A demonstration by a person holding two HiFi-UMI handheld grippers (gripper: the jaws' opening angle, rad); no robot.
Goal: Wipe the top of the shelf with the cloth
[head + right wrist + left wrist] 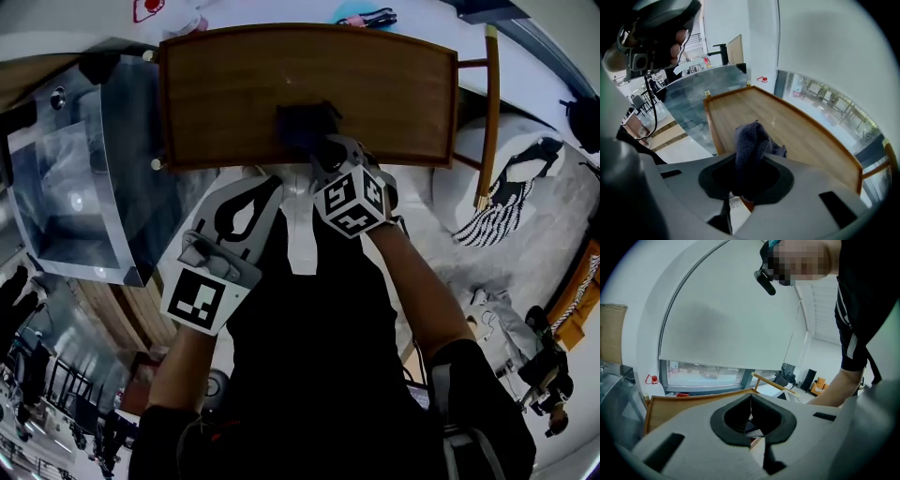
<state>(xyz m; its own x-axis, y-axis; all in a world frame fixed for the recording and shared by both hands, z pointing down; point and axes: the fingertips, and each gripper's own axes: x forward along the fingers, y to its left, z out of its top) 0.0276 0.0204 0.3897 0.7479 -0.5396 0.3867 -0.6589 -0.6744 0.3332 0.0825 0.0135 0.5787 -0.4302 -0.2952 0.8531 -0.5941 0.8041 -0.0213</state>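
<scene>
Right gripper [326, 150] reached forward on a bare forearm, jaws clamped on a dark cloth [749, 140], left gripper [265, 190] held nearer the torso, jaws together, empty

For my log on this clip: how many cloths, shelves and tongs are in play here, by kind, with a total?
cloth: 1, dark blue-grey
shelf: 1, wooden top
tongs: 2, the left tongs shut and empty, the right tongs shut on the cloth
total: 4
</scene>
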